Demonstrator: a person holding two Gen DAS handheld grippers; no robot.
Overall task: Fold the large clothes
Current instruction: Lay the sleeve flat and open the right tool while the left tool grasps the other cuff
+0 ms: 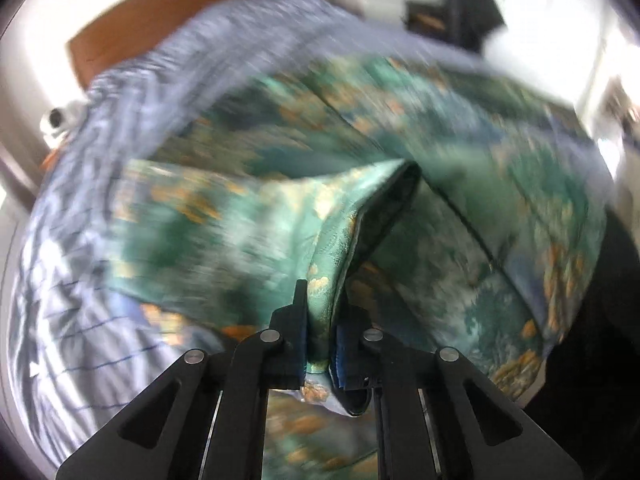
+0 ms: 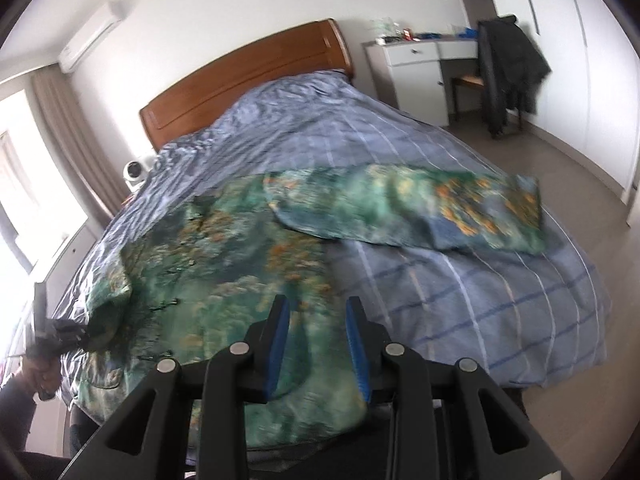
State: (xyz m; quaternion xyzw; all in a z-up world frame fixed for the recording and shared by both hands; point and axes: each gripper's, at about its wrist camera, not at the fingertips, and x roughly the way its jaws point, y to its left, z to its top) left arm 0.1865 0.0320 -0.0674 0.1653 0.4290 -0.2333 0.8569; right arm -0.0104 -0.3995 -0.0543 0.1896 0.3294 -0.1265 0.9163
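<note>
Between the left gripper (image 1: 320, 320) fingers, one green robe (image 1: 320, 216) pinched tight. Below the right gripper (image 2: 318, 320), fingers apart and bare, same robe (image 2: 224, 280) toward 12 o'clock on one bed (image 2: 460, 292).

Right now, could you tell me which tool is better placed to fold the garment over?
Left. The left tool already grips the green garment; the right tool hovers open, holding nothing.

Left tongs (image 1: 320, 320) clamped, right tongs (image 2: 318, 344) agape
</note>
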